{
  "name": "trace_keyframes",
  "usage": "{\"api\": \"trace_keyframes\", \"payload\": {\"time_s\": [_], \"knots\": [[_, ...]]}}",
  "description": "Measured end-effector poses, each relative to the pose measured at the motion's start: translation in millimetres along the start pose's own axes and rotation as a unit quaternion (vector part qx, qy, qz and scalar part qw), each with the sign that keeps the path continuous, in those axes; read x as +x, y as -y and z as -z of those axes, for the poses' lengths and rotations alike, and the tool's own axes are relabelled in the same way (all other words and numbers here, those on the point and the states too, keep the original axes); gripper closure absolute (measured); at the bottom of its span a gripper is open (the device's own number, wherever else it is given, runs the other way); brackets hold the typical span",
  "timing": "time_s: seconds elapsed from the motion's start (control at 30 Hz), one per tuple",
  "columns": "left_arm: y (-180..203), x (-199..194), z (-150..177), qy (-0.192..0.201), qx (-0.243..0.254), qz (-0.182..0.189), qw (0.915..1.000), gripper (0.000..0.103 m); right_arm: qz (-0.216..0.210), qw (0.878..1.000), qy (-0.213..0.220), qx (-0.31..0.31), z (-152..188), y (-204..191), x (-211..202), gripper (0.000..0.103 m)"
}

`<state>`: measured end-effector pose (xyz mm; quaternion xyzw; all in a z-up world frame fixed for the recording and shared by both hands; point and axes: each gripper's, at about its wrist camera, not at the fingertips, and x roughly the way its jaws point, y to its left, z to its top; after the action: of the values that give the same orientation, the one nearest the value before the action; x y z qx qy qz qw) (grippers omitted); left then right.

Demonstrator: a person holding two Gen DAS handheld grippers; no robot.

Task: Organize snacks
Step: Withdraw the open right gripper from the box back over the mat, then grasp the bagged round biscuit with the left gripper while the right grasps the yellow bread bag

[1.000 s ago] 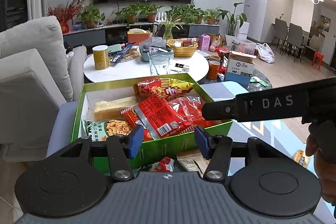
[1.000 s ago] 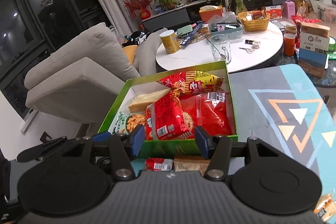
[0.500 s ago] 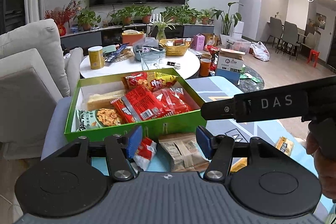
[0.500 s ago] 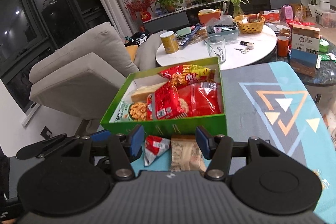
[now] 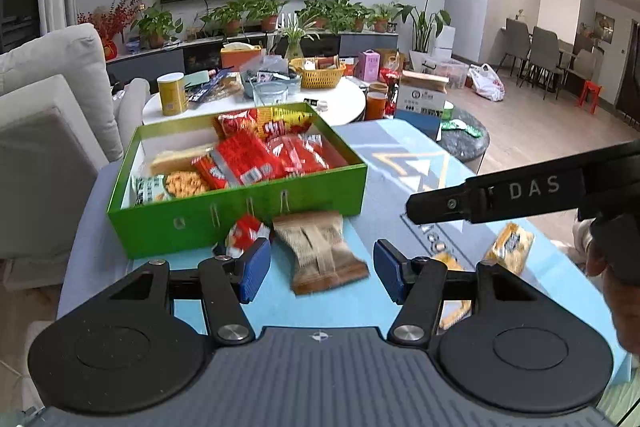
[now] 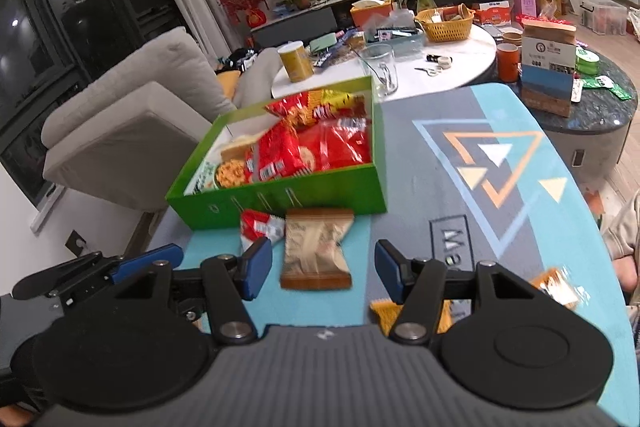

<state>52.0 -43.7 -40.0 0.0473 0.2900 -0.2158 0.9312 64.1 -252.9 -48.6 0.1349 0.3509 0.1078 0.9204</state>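
Both grippers above blue patterned mat (image 6: pixel 516 163), angled down. Left gripper (image 5: pixel 322 273): jaws spread, just been opening, nothing between the pads. Right gripper (image 6: pixel 323 273): jaws spread, also just been widening, empty. Green box (image 5: pixel 240 215) on mat's far left, packed with red snack packets (image 5: pixel 256 159). Brown packet (image 5: pixel 320 251) flat on mat just in front of box; small red packet (image 6: pixel 260 225) beside it, left. Orange-yellow packets (image 5: pixel 510 241) scattered nearer, right side.
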Motion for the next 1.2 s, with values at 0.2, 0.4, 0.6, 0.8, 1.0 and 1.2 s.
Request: {"api": "trace_keyframes", "payload": {"time_s": [0.2,0.4,0.6,0.8,1.0,1.2], "knots": [[-9,-15,16,-0.007,-0.011,-0.036,0.9993,0.041,0.004,1.000,-0.006,-0.008,16,3,-15,0.056],[-37,-23,29,-0.030,-0.069,-0.090,0.9931,0.039,0.007,1.000,-0.015,-0.012,31,1,-28,0.048],[-49,-32,41,-0.040,-0.099,-0.115,0.9876,0.035,0.021,0.999,-0.030,-0.015,51,-5,-38,0.037],[-44,-40,48,-0.033,-0.089,-0.125,0.9876,0.034,0.032,0.997,-0.067,-0.013,81,-8,-46,0.037],[-46,-28,50,-0.046,-0.100,-0.140,0.9840,0.034,0.049,0.994,-0.100,-0.001,106,-7,-60,0.037],[-51,-6,56,-0.079,-0.117,-0.151,0.9784,0.034,0.034,0.990,-0.140,0.008,117,-17,-51,0.037]]}}
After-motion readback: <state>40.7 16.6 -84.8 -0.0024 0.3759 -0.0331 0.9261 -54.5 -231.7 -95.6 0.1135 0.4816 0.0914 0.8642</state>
